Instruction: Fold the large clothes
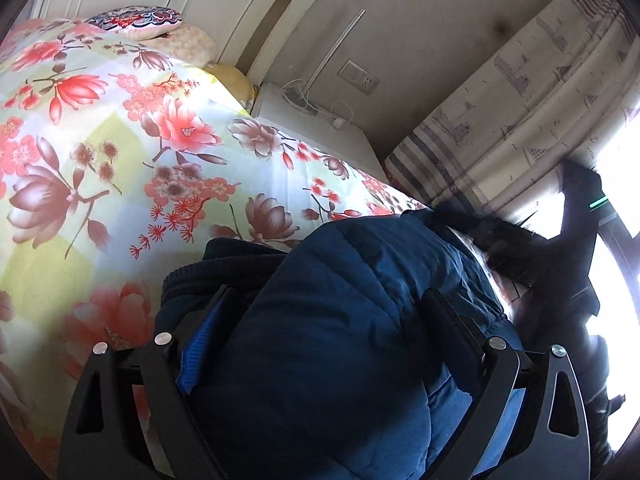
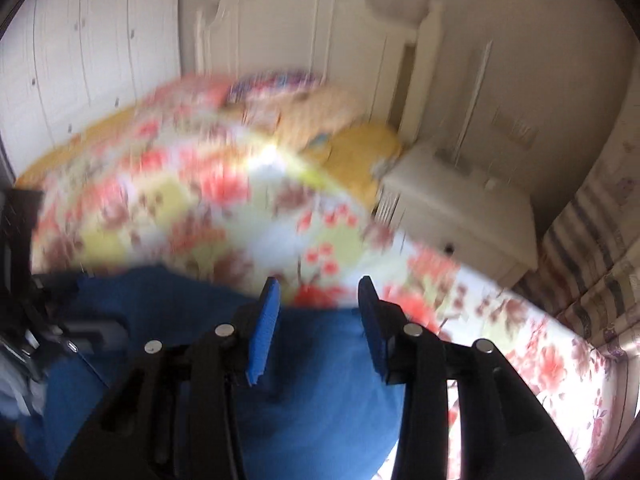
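Left hand-held gripper [image 1: 326,320] clamps one blue jacket [image 1: 340,320] | right hand-held gripper [image 2: 318,322] narrow, empty

Bed [image 1: 120,128] (floral cover): blue jacket [image 1: 340,320] on near edge, pillows [image 1: 136,24] at headboard.

One blue padded jacket [image 1: 340,320], at the near edge of the bed.
One floral bedcover [image 1: 120,140], over the bed.
Two pillows at the head end: one patterned [image 1: 134,20], one cream [image 1: 192,44].
One yellow cushion [image 1: 236,80], at the bed's far corner.
One white bedside cabinet [image 1: 316,132].
One curtain [image 1: 520,112].
Two grippers: left gripper [image 1: 320,340], right gripper [image 2: 318,320].
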`<state>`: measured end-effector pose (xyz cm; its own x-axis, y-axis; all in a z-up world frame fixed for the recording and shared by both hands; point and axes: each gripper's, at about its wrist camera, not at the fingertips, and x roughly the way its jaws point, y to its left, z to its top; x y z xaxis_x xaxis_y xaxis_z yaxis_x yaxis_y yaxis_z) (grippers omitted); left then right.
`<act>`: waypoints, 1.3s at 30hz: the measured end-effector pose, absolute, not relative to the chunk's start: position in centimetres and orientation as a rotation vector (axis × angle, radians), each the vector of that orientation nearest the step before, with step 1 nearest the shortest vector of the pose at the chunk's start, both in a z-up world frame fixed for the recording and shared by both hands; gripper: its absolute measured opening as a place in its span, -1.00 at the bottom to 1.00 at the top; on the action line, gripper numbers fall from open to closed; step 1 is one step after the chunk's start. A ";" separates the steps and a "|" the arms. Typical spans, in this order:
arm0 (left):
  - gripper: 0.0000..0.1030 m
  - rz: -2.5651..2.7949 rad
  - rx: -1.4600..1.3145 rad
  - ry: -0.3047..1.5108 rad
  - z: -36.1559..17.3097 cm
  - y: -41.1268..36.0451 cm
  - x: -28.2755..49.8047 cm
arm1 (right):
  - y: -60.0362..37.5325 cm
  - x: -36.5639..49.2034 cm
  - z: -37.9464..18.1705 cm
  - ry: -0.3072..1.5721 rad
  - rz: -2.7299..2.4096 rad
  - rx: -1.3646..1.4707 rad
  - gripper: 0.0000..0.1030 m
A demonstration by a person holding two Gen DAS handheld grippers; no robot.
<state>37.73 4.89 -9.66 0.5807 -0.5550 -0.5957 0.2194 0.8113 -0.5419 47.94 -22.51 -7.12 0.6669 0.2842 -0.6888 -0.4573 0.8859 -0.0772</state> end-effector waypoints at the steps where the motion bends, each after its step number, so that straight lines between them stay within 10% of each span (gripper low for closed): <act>1: 0.85 -0.465 -0.442 0.843 -9.7 4.9 37.8 | -22.0 48.3 -7.9 0.752 0.421 -0.264 -0.21; 7: 0.85 -0.390 -0.391 0.830 -7.4 5.3 36.3 | -21.6 49.8 -12.3 0.906 0.435 -0.316 -0.14; 14: 0.86 -0.290 -0.389 0.634 -2.3 9.6 28.2 | -18.1 45.8 -4.3 0.748 0.512 -0.376 -0.14; 22: 0.86 -0.266 -0.251 0.697 -3.4 6.8 23.8 | -9.6 45.9 -11.0 0.937 0.585 -0.561 -0.16; 39: 0.91 -0.253 -0.134 0.809 -8.2 4.1 20.9 | -8.1 40.9 -2.8 0.753 0.708 -0.502 -0.12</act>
